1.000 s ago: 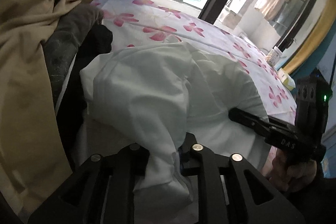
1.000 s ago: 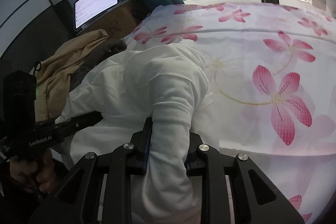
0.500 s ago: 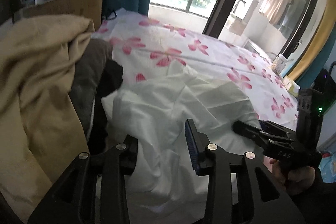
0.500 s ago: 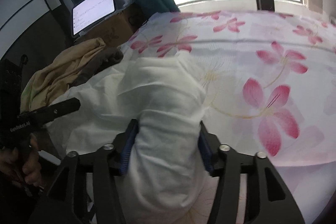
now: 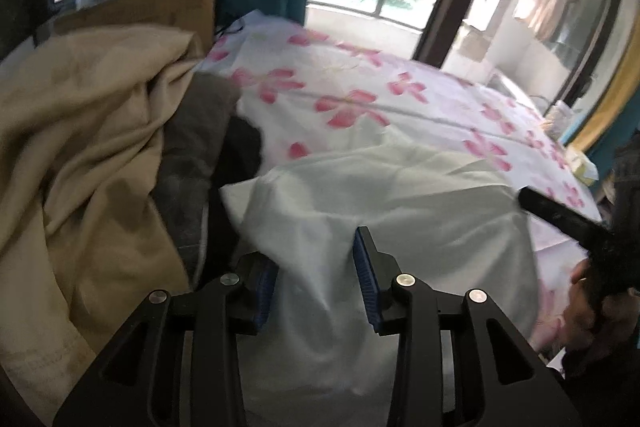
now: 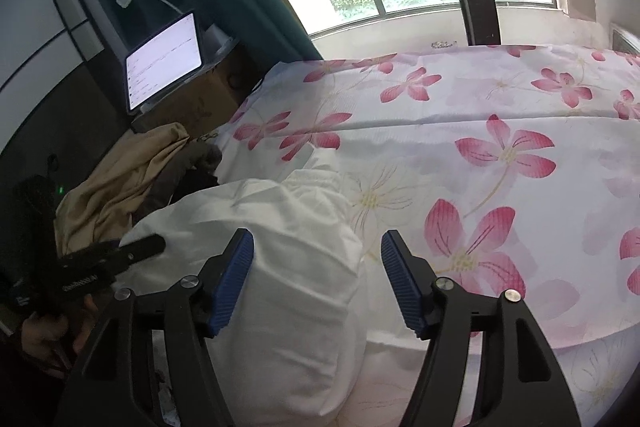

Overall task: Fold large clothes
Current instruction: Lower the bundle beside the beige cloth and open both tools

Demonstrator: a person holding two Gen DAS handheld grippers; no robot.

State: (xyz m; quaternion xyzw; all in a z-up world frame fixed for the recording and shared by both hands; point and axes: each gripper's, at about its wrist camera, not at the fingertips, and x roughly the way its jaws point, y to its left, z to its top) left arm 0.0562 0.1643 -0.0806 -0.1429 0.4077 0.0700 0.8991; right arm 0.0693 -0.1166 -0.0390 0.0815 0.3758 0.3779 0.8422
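Note:
A large white garment (image 5: 380,203) lies bunched on the near edge of a bed with a pink-flowered sheet (image 5: 360,99). My left gripper (image 5: 316,279) is open, its blue pads either side of a fold of the cloth, not pinching it. My right gripper (image 6: 316,279) is open wide just above the garment's right end (image 6: 288,267). The right gripper shows at the right edge of the left wrist view (image 5: 560,219). The left gripper shows at the left of the right wrist view (image 6: 120,259).
A heap of tan cloth (image 5: 80,155) with grey and black clothes (image 5: 200,139) lies left of the garment. A lit tablet (image 6: 164,59) stands on a cardboard box (image 5: 160,15) by a teal curtain. The flowered sheet (image 6: 500,155) spreads right toward the window.
Both grippers were shut on the white garment a second ago. They have opened and let it go, and both have pulled back and up a little. The garment has settled on the bed.

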